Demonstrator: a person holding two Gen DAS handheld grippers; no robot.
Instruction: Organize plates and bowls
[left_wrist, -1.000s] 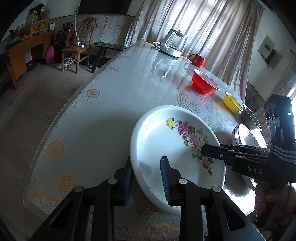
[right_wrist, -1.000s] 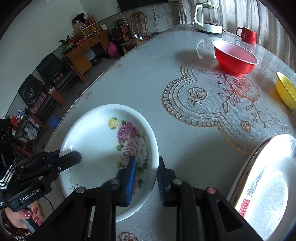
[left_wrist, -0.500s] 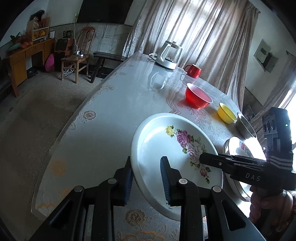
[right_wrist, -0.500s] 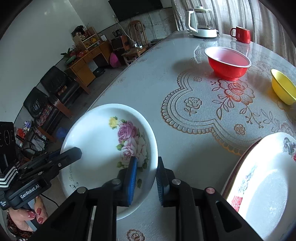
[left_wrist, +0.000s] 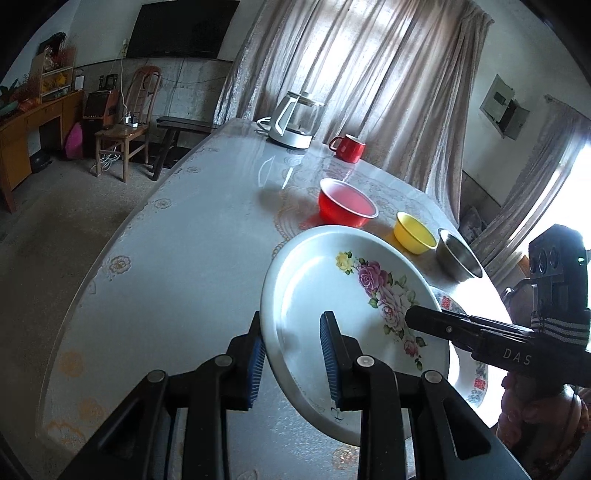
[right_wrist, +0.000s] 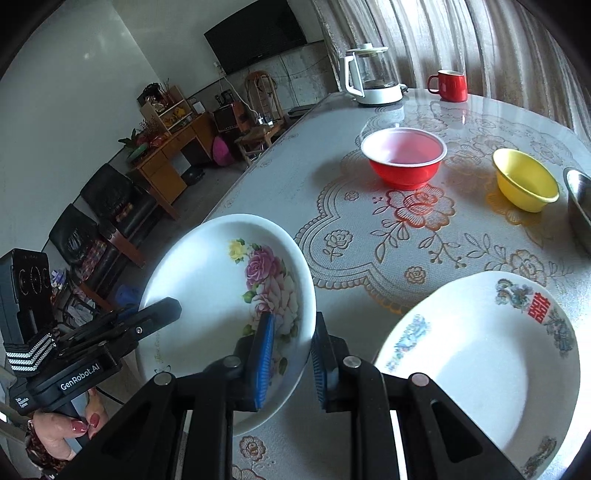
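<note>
With the left tool (left_wrist: 291, 354) and right tool (right_wrist: 291, 360) each clamped on opposite rims of the rose-patterned plate (right_wrist: 229, 295), uneven lifting could tilt it out or knock it against the white plate (right_wrist: 476, 354) just beside it on the surface (right_wrist: 388, 229).

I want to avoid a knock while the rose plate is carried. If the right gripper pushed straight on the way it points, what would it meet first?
Probably the lace tablecloth just past the rose plate that the right gripper holds by its rim; the red bowl stands farther along, though depth is unclear.

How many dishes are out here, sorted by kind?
Plates: 2, the rose plate and the red-symbol plate
Bowls: 3, red bowl, yellow bowl, steel bowl
Mugs: 1, red mug
Kettles: 1, kettle
Total: 7
</note>
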